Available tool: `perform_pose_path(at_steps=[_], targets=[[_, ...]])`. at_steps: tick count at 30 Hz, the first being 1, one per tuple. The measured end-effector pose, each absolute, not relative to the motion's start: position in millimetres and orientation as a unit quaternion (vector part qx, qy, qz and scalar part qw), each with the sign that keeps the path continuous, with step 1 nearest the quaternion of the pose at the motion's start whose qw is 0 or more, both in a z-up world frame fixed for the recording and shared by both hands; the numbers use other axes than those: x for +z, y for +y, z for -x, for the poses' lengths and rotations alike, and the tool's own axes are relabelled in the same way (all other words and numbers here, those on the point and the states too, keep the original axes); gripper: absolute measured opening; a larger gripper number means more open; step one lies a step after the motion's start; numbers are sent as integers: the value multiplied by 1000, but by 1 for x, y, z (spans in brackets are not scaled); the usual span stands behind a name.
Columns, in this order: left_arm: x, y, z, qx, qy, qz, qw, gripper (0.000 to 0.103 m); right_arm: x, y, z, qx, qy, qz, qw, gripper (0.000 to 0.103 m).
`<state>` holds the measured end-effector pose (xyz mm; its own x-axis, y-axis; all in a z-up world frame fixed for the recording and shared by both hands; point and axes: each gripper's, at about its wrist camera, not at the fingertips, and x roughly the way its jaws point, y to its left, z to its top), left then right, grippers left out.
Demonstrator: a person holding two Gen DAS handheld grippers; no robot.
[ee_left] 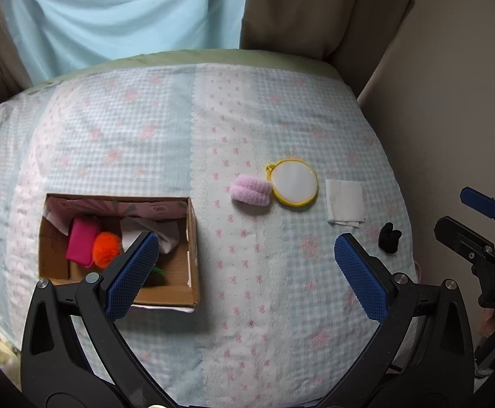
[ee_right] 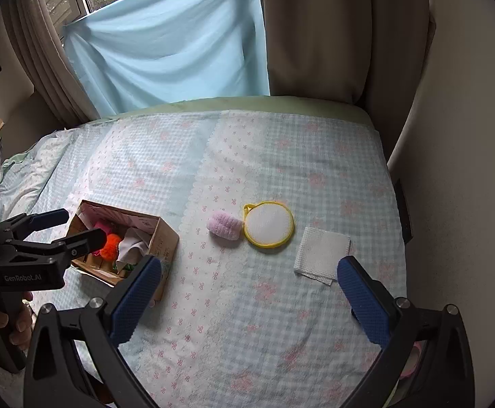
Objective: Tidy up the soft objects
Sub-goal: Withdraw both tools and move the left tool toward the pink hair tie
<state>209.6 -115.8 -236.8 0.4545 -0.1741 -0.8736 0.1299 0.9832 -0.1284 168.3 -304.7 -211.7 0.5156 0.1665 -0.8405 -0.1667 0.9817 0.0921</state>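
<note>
The pink fuzzy roll [ee_left: 250,191] lies on the bed [ee_left: 281,306], touching the yellow-rimmed round pad [ee_left: 294,182]; a white folded cloth [ee_left: 345,202] sits just beyond that pad. All three lie ahead of the left tongs [ee_left: 247,272] and right tongs [ee_right: 249,297], both spread wide and empty. The cardboard box [ee_left: 193,238] lies well apart from the roll.

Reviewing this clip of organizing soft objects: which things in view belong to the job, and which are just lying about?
Part of the job:
cardboard box, already holding a magenta pouch, orange pompom and crumpled cloth
pink fuzzy roll
round yellow-rimmed pad
white folded cloth
small black item
both grippers, open and empty

Just surroundings:
checked bedspread
light blue sheet
beige curtain
</note>
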Motion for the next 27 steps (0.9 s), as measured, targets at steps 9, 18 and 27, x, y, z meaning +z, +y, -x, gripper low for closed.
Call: perform_pose_path(at_steps=[9, 18, 27], targets=[[-297, -141, -283, -110, 566, 9, 817, 103, -263, -321, -233, 132, 514, 37, 847, 103], [-393, -187, -368, -141, 642, -51, 752, 103, -350, -313, -294, 219, 547, 134, 796, 103], [-477, -210, -407, -152, 692, -99, 699, 99, -446, -296, -337, 266, 580, 169, 751, 103]])
